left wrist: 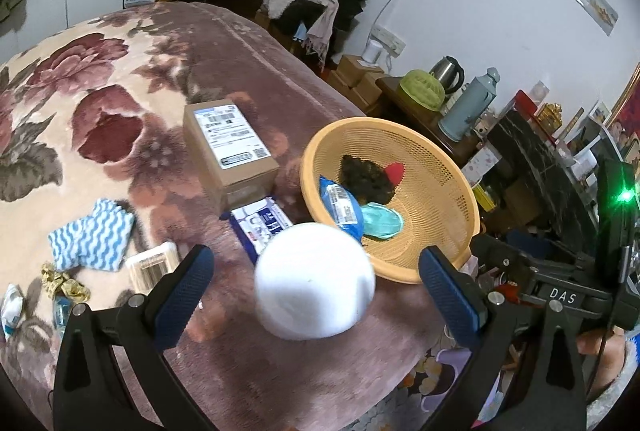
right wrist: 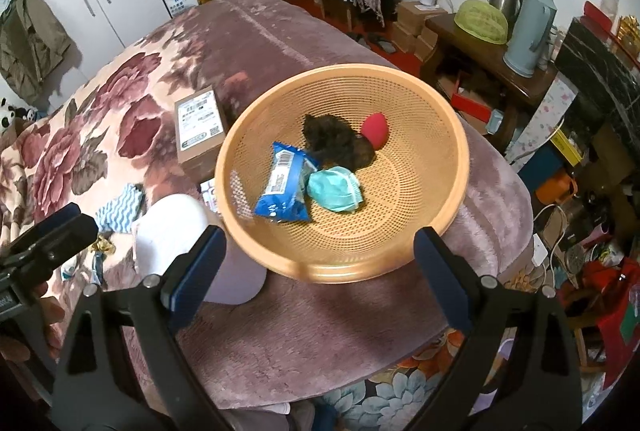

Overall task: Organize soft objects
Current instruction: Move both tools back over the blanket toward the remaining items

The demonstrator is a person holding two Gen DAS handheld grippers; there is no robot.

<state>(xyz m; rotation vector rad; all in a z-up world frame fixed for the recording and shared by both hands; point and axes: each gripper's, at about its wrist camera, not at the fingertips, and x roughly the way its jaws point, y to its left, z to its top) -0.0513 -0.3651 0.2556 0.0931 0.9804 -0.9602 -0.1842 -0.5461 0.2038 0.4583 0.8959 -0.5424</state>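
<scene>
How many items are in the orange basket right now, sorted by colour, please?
Blue: 1, the blue snack packet
Teal: 1, the teal face mask
Dark brown: 1, the dark fuzzy item
Red: 1, the red sponge
Total: 4 in the orange basket

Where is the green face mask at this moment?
The green face mask lies inside the orange basket, near its middle, touching the blue packet on its left and just in front of the dark fuzzy item.
</scene>
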